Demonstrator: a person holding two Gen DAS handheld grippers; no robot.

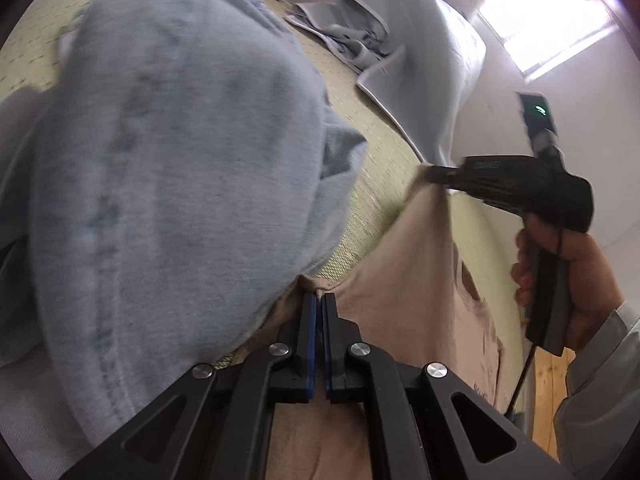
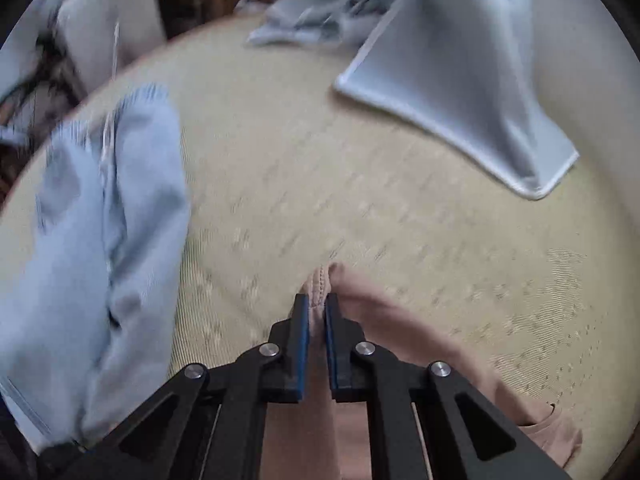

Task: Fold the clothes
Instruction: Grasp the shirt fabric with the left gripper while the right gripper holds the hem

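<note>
A beige garment (image 1: 416, 280) hangs stretched between my two grippers above a pale yellow-green woven mat (image 1: 380, 152). My left gripper (image 1: 319, 300) is shut on one edge of it. My right gripper (image 2: 317, 304) is shut on another edge of the beige garment (image 2: 400, 320), which trails down to the right onto the mat (image 2: 320, 168). In the left wrist view the right gripper (image 1: 436, 174) shows at the right, held by a hand, pinching the cloth.
A light blue garment (image 1: 180, 160) lies bunched on the mat to the left and also shows in the right wrist view (image 2: 104, 240). A grey cloth (image 2: 460, 100) and crumpled grey clothes (image 2: 312, 20) lie at the far side. A bright window (image 1: 548, 16) is at the upper right.
</note>
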